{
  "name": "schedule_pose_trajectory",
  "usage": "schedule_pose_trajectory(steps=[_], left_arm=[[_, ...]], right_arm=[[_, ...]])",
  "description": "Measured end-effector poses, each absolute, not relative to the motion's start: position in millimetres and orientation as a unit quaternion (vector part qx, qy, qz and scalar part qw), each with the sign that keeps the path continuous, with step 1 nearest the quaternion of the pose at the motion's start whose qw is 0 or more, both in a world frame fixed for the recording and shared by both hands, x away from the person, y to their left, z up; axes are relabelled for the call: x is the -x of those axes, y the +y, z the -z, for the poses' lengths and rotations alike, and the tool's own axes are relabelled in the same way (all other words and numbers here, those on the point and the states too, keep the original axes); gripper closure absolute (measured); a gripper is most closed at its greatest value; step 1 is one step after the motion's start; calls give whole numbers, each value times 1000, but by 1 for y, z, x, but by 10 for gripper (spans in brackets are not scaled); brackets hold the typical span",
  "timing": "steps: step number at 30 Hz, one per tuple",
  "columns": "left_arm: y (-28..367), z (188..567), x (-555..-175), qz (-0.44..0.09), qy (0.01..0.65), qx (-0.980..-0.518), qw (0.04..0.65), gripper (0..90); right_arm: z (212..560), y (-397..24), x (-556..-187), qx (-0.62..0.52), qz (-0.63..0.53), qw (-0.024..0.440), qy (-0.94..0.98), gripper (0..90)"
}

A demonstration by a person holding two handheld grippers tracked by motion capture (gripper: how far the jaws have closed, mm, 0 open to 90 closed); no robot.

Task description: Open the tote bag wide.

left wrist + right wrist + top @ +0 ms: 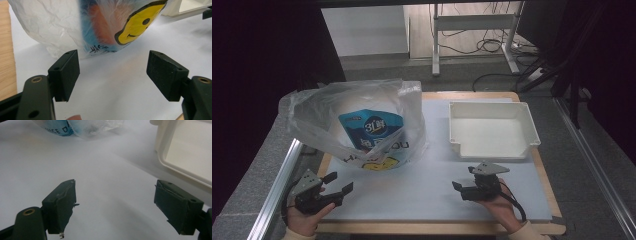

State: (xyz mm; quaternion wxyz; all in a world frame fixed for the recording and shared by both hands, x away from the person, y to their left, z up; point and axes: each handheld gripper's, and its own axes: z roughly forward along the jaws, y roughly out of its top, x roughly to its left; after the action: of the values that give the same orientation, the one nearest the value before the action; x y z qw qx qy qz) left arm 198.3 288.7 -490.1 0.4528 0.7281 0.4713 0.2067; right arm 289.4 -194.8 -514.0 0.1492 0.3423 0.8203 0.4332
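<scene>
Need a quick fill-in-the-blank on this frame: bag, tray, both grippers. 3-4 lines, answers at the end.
1. The translucent plastic bag with a blue packet inside bears a yellow ____ face print.
2. The white rectangular plastic tray lies to the ____ of the bag in the high view.
3. The left gripper has its black jaws ____, with nothing between them.
4. The right gripper is nearest to the ____.

Missing words: smiley; right; open; tray

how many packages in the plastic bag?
1 visible: a blue package standing inside the plastic bag at the table's left rear. The crumpled film may hide more behind or beneath it.
</scene>
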Motion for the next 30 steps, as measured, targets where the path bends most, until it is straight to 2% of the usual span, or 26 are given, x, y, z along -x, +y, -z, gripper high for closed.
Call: schedule_pose_trajectory(steps=[21, 30], left_arm=[[303, 471, -193, -208, 478, -706, 479, 237], [310, 452, -189, -216, 479, -693, 493, 218]], right_arm=[[514, -196, -291, -347, -425, 154, 822, 179], [514, -197, -291, -351, -416, 157, 824, 179]])
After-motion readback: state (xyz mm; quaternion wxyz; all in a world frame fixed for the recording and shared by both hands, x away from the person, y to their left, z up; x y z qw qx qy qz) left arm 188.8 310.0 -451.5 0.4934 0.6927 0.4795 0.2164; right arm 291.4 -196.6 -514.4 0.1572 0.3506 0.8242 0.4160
